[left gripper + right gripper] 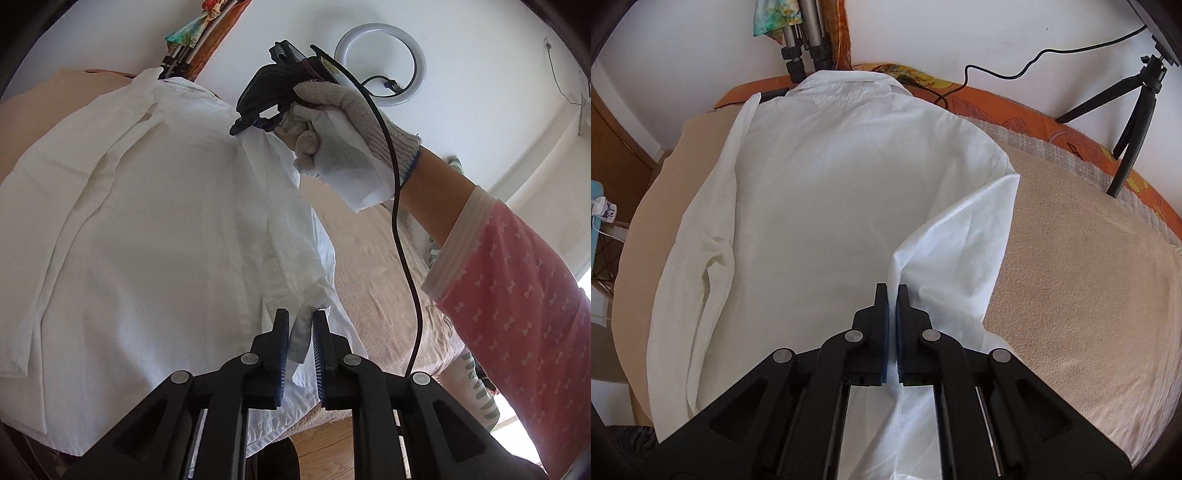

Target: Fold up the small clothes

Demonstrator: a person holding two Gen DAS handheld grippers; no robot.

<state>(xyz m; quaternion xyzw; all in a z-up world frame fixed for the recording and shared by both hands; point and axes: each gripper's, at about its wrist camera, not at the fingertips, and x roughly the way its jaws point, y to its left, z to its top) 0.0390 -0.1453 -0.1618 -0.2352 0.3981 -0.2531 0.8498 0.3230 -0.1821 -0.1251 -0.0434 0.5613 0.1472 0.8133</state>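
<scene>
A white collared shirt [827, 206] lies back up on a beige towel-covered bed [1082, 266]. Its left sleeve [713, 236] is folded in along the body. My left gripper [300, 325] is shut on the shirt's right lower edge [301, 332], pinching a bunched strip of cloth. My right gripper [892, 295] is shut on the right sleeve [960, 243], lifted and drawn inward over the body. In the left wrist view the right gripper [240, 127] shows higher up, held by a gloved hand [343, 122], with white cloth in it.
A small black tripod [1126, 122] stands on the orange patterned mattress edge [1071, 140] at the back right. Tripod legs [801, 40] and a cable [1015, 74] sit behind the collar. A ring light [384, 62] hangs on the wall.
</scene>
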